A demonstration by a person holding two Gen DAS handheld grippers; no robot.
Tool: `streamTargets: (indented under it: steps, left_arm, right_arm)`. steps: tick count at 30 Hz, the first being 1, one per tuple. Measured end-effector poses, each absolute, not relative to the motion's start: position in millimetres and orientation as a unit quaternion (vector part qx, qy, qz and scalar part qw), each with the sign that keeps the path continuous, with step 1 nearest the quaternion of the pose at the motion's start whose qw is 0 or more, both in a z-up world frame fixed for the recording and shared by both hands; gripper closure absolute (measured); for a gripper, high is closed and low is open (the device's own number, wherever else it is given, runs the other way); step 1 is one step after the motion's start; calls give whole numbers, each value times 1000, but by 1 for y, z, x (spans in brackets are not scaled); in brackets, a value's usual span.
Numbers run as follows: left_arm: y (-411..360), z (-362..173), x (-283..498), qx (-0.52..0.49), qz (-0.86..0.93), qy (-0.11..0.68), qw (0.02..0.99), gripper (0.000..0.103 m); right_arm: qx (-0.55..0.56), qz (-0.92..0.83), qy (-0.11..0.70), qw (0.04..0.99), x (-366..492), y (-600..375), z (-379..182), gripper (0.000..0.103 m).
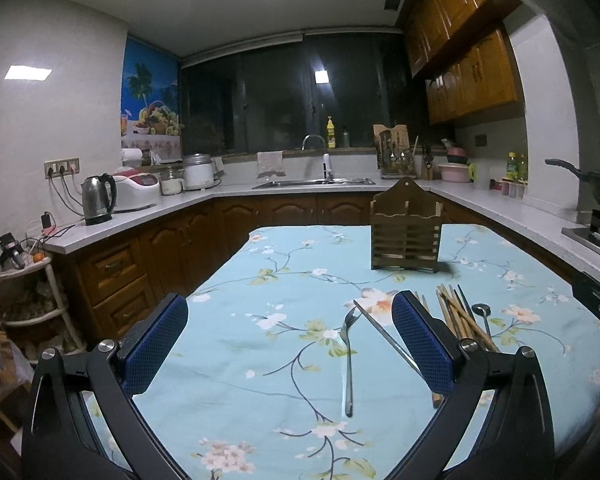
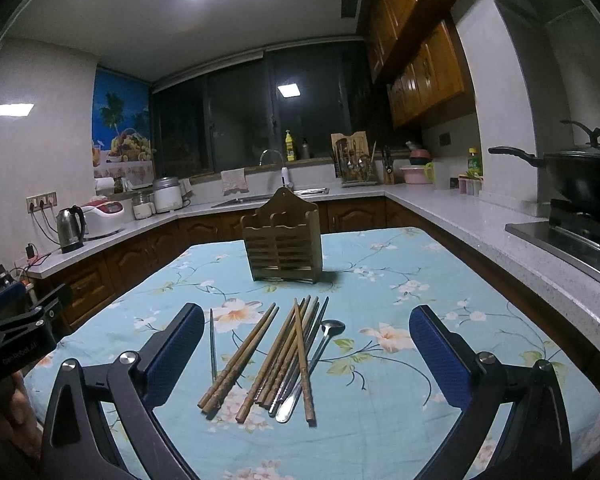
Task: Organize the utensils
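A brown slatted wooden utensil holder (image 1: 405, 232) (image 2: 285, 238) stands upright on the far part of a table covered by a light blue floral cloth (image 1: 260, 380) (image 2: 380, 264). A metal fork (image 1: 348, 356) and a metal chopstick (image 1: 388, 340) lie between the fingers of my open left gripper (image 1: 290, 338). Several wooden chopsticks (image 2: 276, 356) (image 1: 458, 318), a metal spoon (image 2: 320, 350) (image 1: 482, 314) and a thin metal stick (image 2: 212, 346) lie between the fingers of my open right gripper (image 2: 306, 344). Both grippers are empty and hover above the cloth.
Counters run around the table: a kettle (image 1: 98, 199) and rice cookers on the left, a sink (image 1: 314, 182) at the back, a wok (image 2: 580, 176) on a stove at the right. The left gripper (image 2: 16, 332) shows at the left edge of the right wrist view.
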State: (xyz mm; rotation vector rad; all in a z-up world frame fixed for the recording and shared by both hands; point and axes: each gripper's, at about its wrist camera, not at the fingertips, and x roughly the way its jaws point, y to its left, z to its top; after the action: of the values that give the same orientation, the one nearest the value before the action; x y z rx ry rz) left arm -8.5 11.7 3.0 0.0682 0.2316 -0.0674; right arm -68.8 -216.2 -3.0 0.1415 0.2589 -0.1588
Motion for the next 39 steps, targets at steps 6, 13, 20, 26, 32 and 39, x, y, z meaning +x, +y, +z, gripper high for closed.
streamTargets:
  steps: [6,13,20,26,32,39]
  left_arm:
    - [11,3,-8,34,-34,116,992,0]
    - [12,2,-8,33,-35,120,992,0]
    - [13,0,-2,27,-38,135,990,0]
    - [14,-1,8,19,-36,147,988,0]
    - [10,-3,19,23,-60,175,983,0]
    - [11,-9,56,-6,-111,234,966,0]
  right_arm:
    - [71,-78,127,986,-69,-215,-2,0]
    - [73,-77,127,986,-70,-214,-1,0]
    - [76,-76,126,986,-71,-213,-1,0]
    - [81,-71,139,984,-65,-209,0,0]
    - [99,-64,172,978,-48,-216,4,0]
    - [137,-50,232,962,-15,-238,0,0]
